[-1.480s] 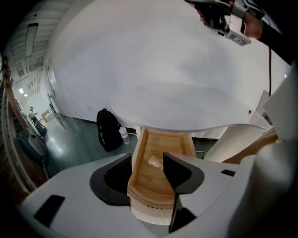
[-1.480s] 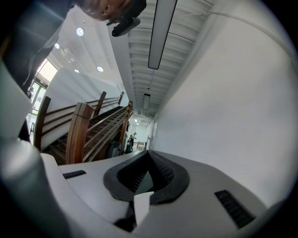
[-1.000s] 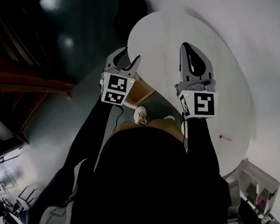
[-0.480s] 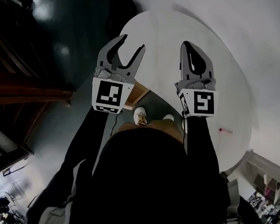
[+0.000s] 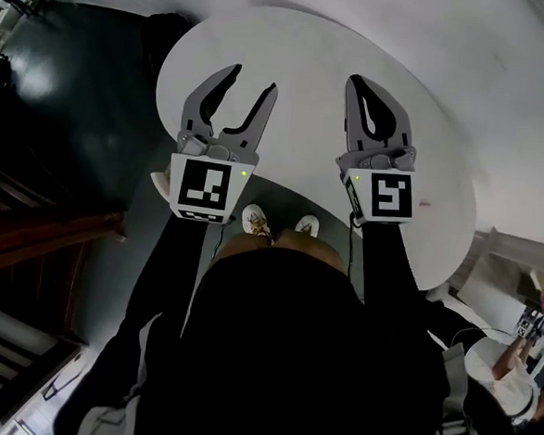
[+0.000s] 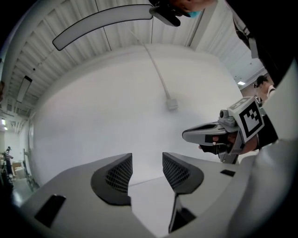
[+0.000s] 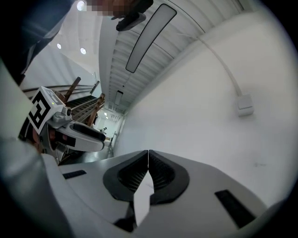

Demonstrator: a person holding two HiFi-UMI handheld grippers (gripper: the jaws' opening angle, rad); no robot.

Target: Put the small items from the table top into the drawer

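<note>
- Left gripper [image 5: 253, 79] hangs over the big white table [image 5: 312, 47], jaws wide, nothing inside (ready to grab, I think).
- Right gripper [image 5: 356, 82] is pinched closed and empty.
- Small pink thing [image 5: 424, 204] lies on the table near the right gripper, not yet put away.

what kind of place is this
Probably a large indoor hall, perhaps a lab or studio: a rounded white table top stands by a plain white wall, on a dark glossy floor, under a long strip ceiling light.
</note>
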